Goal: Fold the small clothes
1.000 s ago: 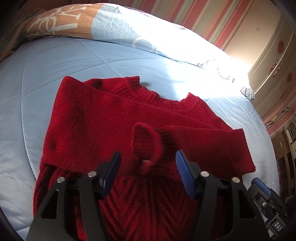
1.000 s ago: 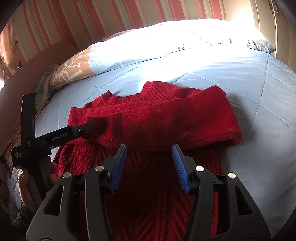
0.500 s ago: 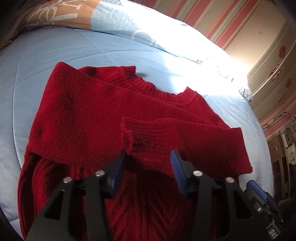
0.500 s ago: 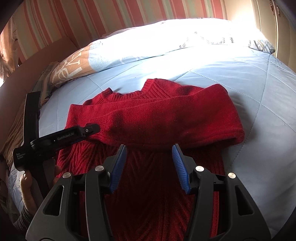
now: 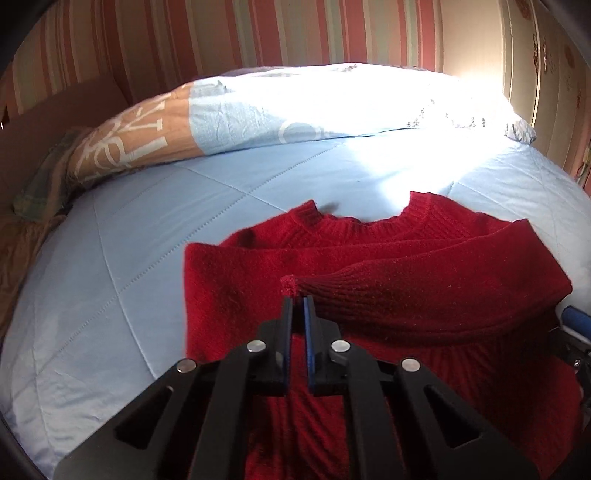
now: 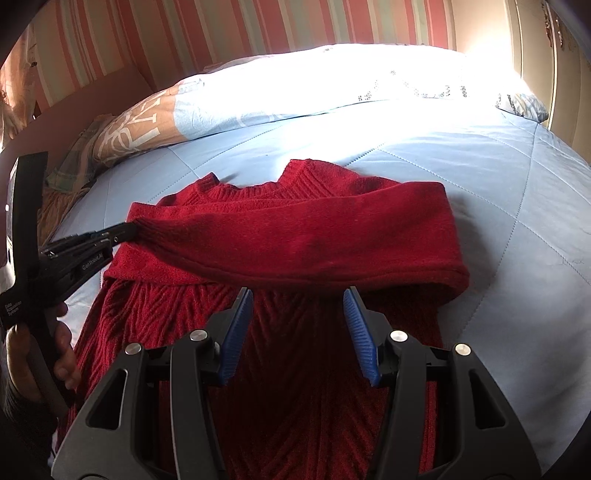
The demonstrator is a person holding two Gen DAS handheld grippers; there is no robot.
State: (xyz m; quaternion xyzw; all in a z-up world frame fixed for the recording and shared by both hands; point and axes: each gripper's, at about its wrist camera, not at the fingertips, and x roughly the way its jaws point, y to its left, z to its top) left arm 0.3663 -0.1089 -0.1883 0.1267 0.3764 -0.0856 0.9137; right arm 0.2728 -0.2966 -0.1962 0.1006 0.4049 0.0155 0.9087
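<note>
We are in a home bedroom: beyond the tongs spreads a bed with a pale blue quilt (image 5: 155, 266), a printed pillow (image 5: 229, 118) lies farther off, striped wallpaper (image 6: 229, 33) rises behind it, and a cream wardrobe (image 5: 543, 66) stands far right.

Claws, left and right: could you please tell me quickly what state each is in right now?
Left claw: shut on the cuff of the sweater.
Right claw: open, holding nothing.
</note>
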